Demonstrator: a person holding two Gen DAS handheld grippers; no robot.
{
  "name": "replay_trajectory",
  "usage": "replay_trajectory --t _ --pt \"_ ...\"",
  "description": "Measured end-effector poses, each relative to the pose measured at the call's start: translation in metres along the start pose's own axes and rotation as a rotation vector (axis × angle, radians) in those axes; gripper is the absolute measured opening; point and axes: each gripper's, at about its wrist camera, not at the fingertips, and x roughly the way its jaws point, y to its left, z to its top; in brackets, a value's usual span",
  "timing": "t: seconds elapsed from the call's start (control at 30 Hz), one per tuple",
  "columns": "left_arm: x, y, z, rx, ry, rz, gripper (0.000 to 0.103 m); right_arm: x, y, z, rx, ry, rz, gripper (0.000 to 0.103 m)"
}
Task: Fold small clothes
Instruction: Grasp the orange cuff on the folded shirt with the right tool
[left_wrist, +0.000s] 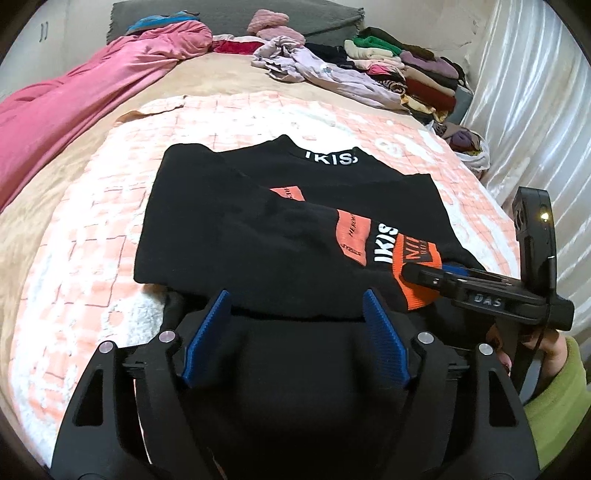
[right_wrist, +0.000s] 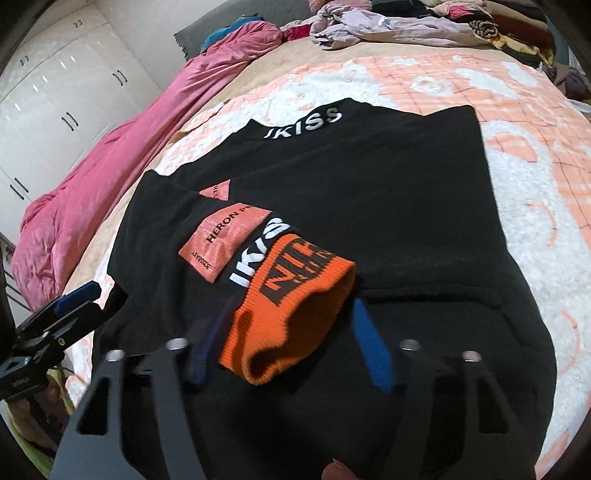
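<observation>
A black sweater (left_wrist: 258, 236) with white lettering and orange patches lies on the peach-and-white blanket (left_wrist: 92, 229), its sleeves folded across the body. My left gripper (left_wrist: 295, 306) is open over the sweater's near hem, with nothing between its blue pads. My right gripper (right_wrist: 291, 332) is open around the orange cuff (right_wrist: 291, 306) of the folded sleeve, pads apart on either side of it. In the left wrist view the right gripper (left_wrist: 413, 273) reaches in from the right, its tip on the orange cuff (left_wrist: 413, 280). The left gripper (right_wrist: 74, 306) shows at the left edge of the right wrist view.
A pink duvet (left_wrist: 74, 107) lies along the left of the bed. A lilac garment (left_wrist: 325, 74) and stacks of folded clothes (left_wrist: 417, 74) sit at the back right. A white curtain (left_wrist: 535, 122) hangs at the right. White wardrobes (right_wrist: 55, 99) stand at the left.
</observation>
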Motion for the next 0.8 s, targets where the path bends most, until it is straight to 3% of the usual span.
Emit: replay_trajectory --t 0.1,0.2,0.5,0.8 --pt "-0.002 0.002 0.0 -0.006 -0.004 -0.002 0.066 0.005 0.003 0.0 -0.016 -0.001 -0.004 0.02" --pt "-0.002 0.004 0.0 -0.008 -0.005 0.002 0.067 -0.001 0.003 0.0 -0.03 -0.026 0.005 0.006" --pt "0.001 0.016 0.016 -0.038 -0.008 0.019 0.067 -0.038 0.012 0.028 -0.133 -0.13 -0.018 0.005" --pt "0.007 0.032 0.032 -0.063 -0.011 0.053 0.067 -0.056 -0.013 0.061 -0.15 -0.171 -0.103 0.005"
